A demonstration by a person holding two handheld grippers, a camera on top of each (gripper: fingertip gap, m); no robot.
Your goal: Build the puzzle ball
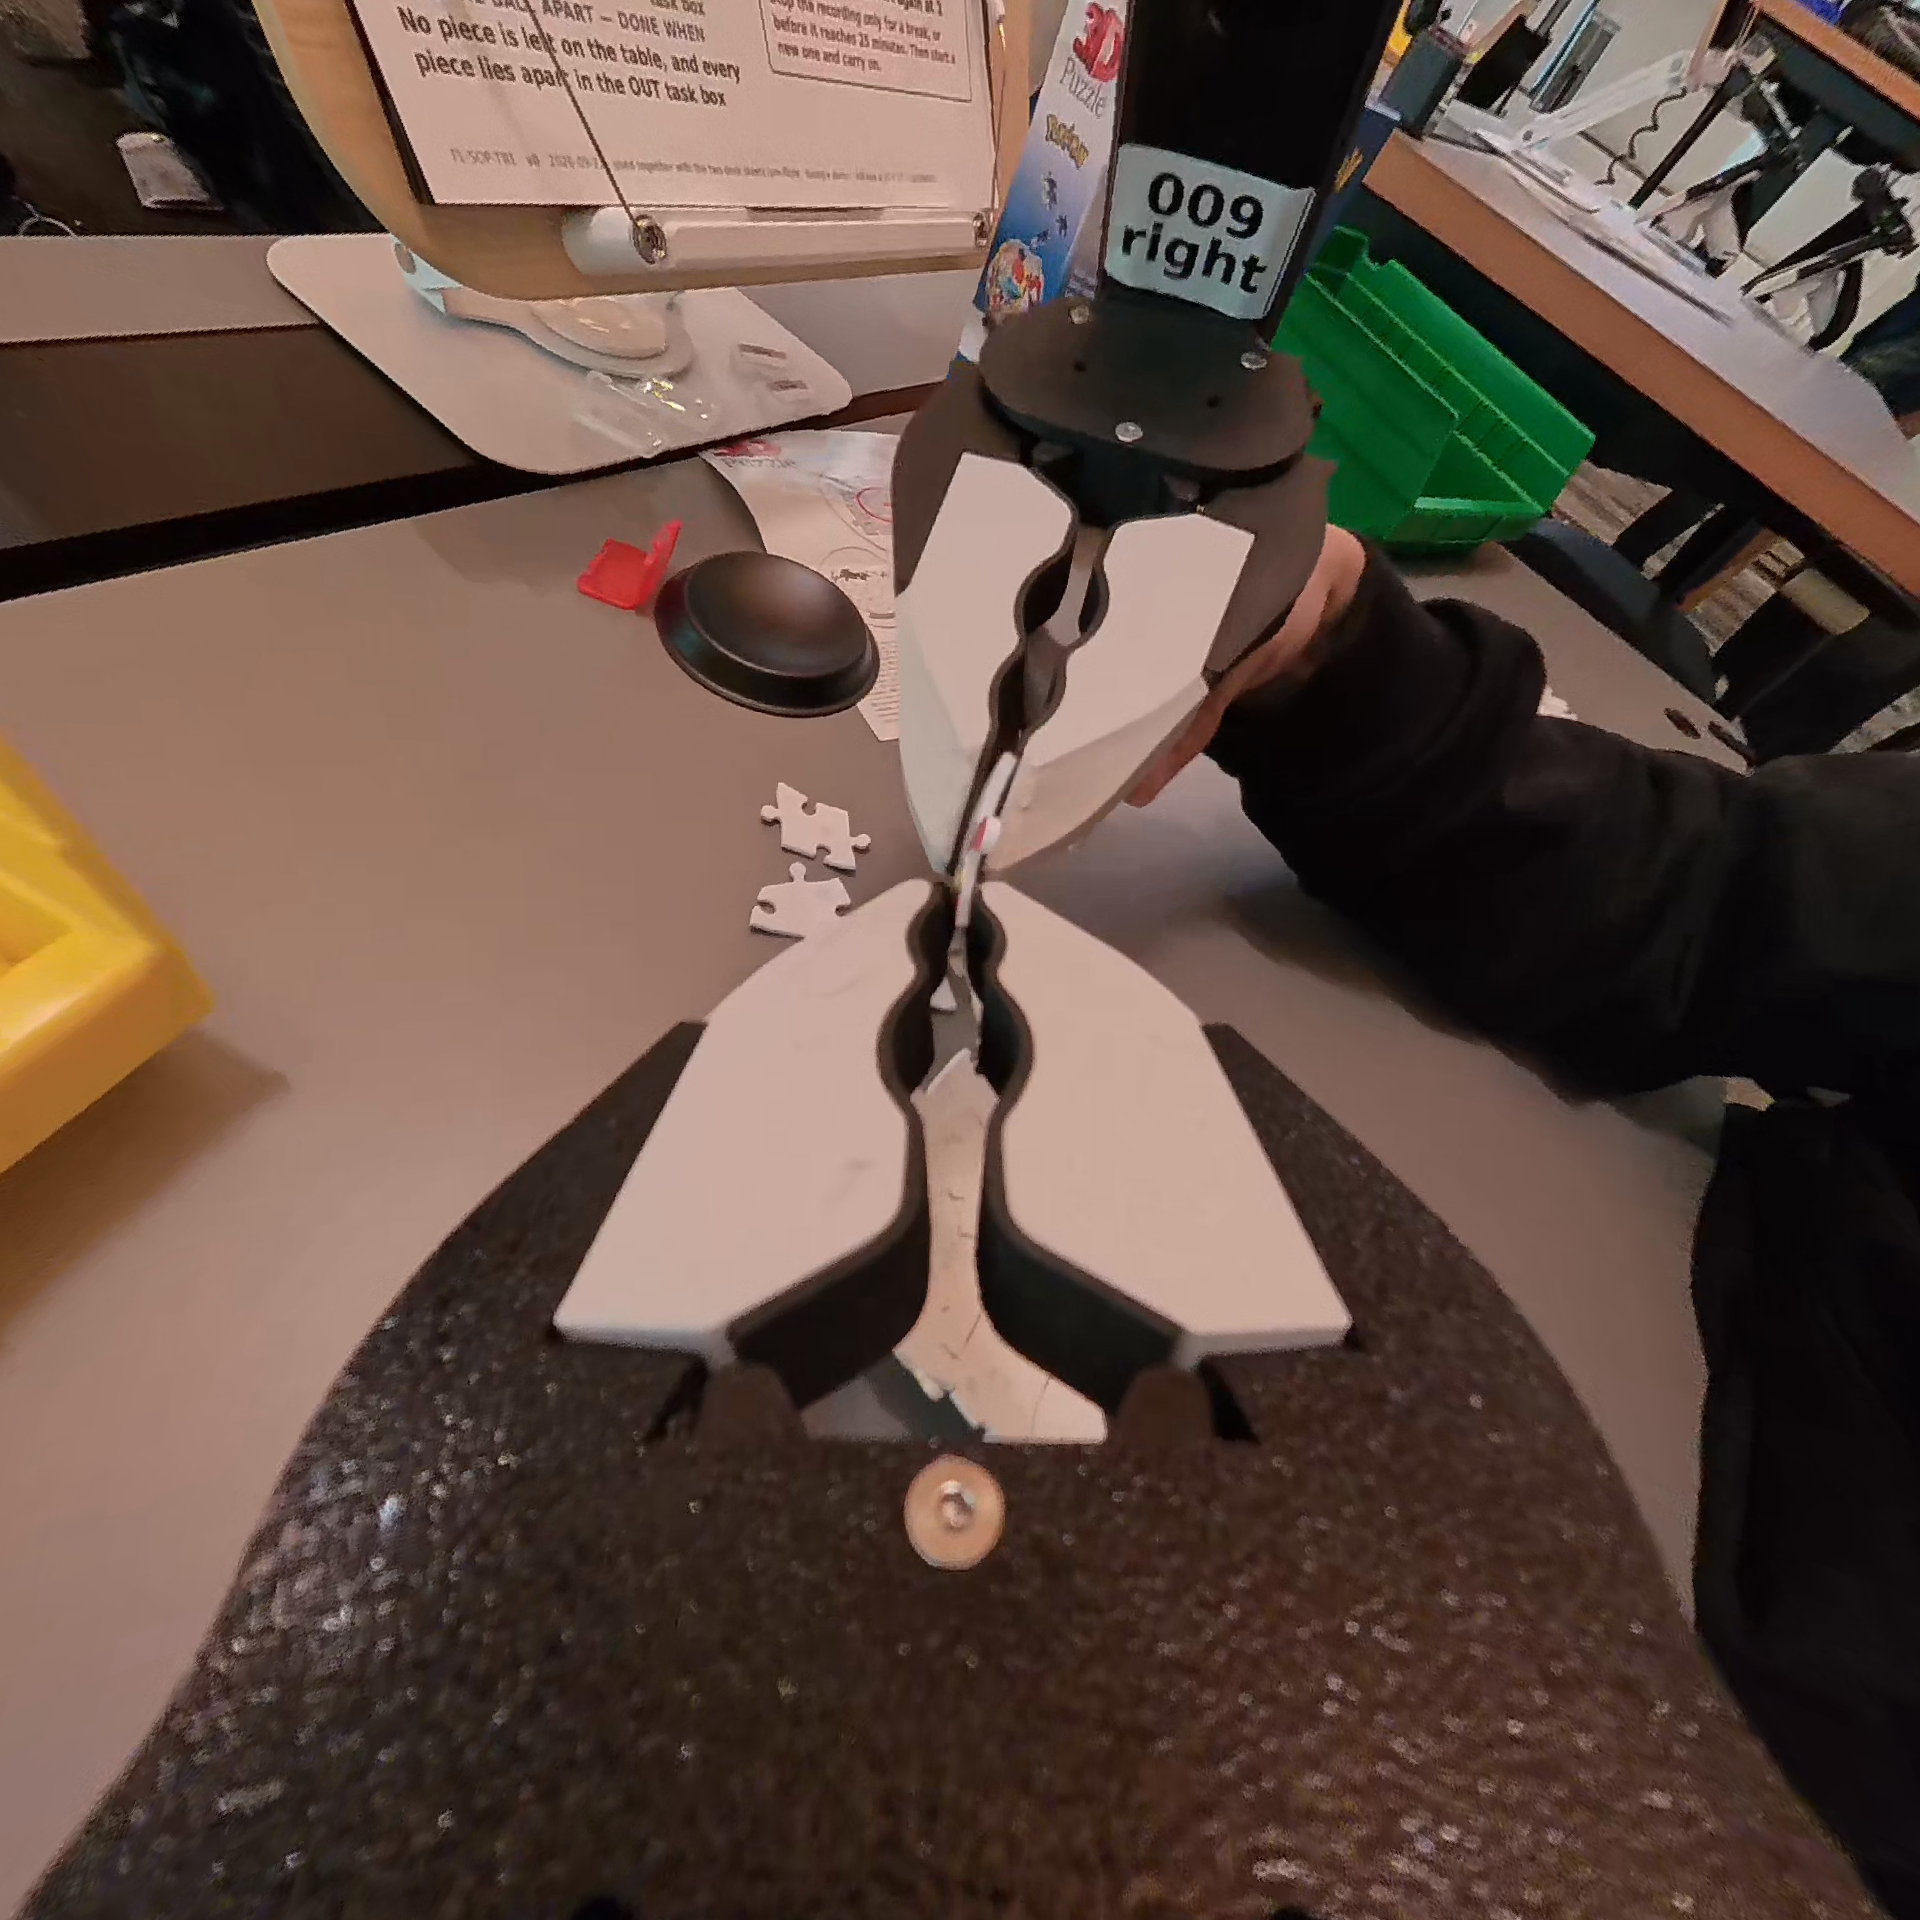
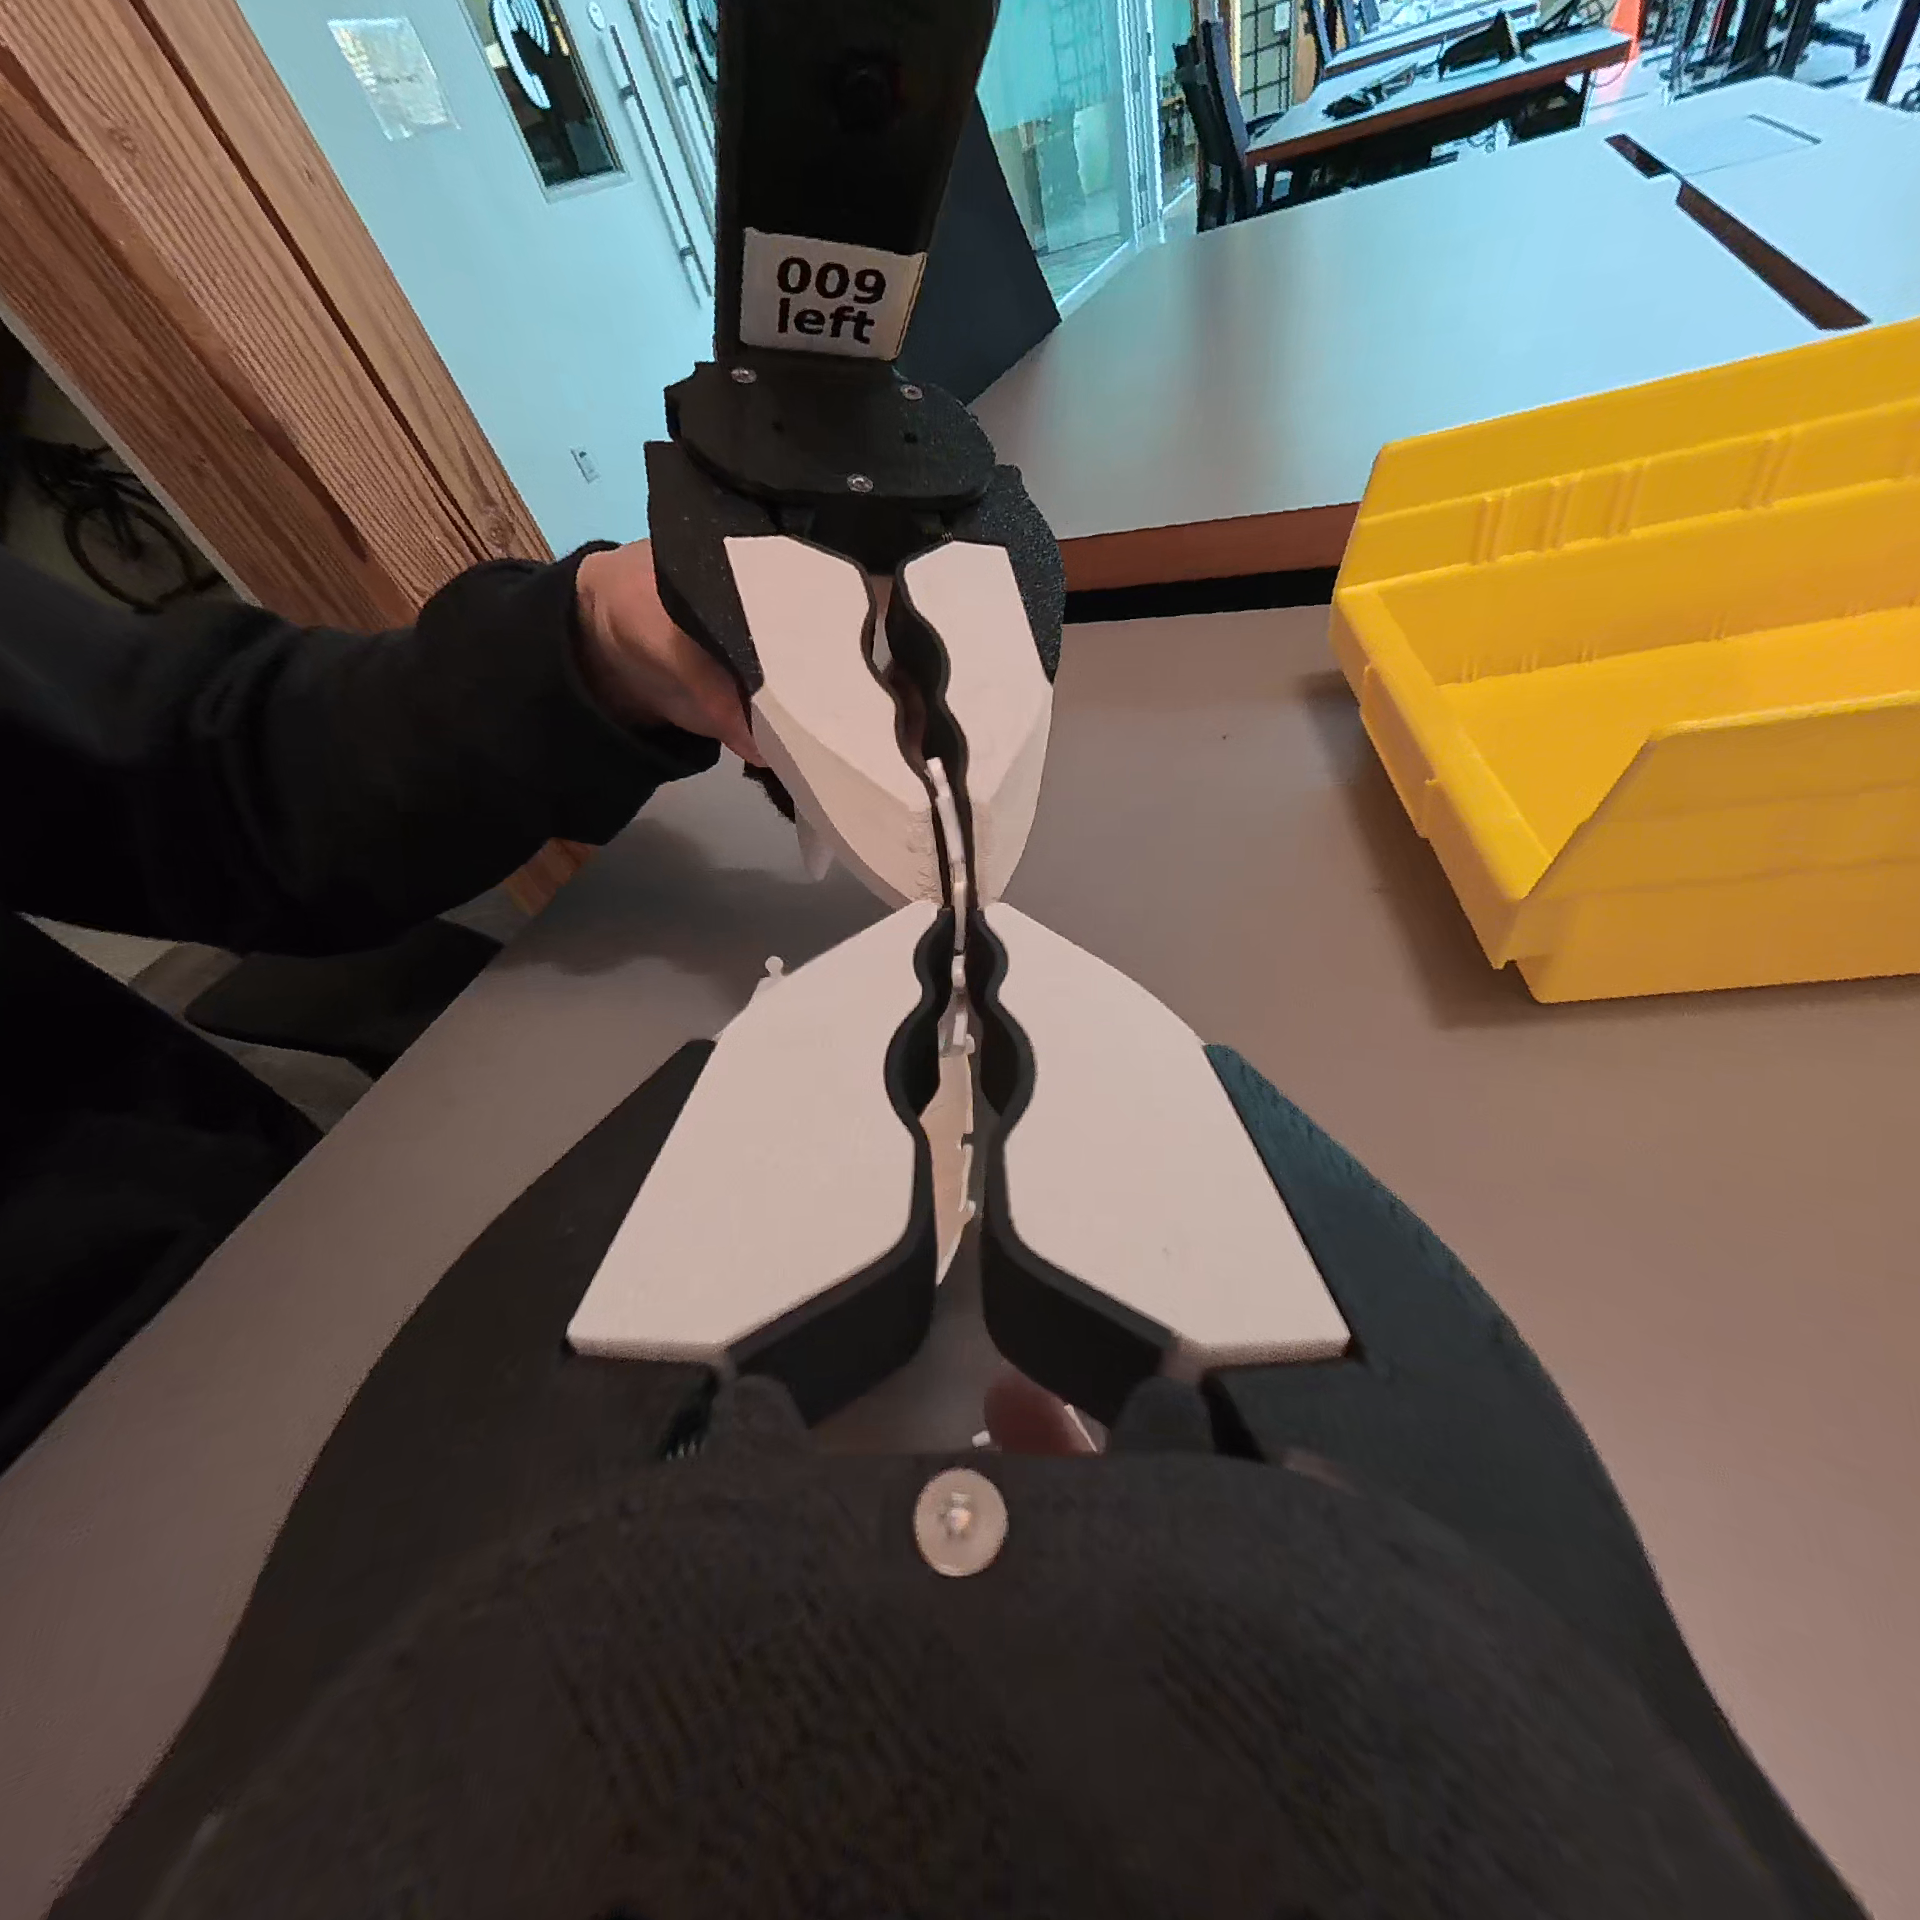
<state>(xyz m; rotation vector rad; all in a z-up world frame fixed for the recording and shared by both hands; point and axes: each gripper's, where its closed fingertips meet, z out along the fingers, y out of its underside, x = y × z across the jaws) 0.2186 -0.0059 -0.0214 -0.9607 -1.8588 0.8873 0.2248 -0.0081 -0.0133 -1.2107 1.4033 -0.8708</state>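
Tip to tip is how the two tools meet above the grey surface (image 1: 364, 831): the left claw (image 1: 951, 914) is pressed onto a thin white curved piece (image 1: 961, 1226) held edge-on between its fingers, and the right claw (image 2: 961, 914) pinches a second white piece (image 2: 951, 1122) the same way. Each piece's long axis runs straight along its claw, so the two lie nearly in one line, their free ends touching or almost touching at the middle — I cannot tell whether the tabs have locked. Judging by this, the coming move is a push along that shared line, with neither hand nearer than the other. At the left of the surface sits a yellow bin (image 1: 73, 966); further right lie two loose white puzzle pieces (image 1: 810, 857), a black domed stand (image 1: 769, 634) and a small red part (image 1: 629, 566), with a puzzle box (image 1: 1055, 177) behind. Beyond — a workshop with more tables and green bins (image 1: 1423, 405).
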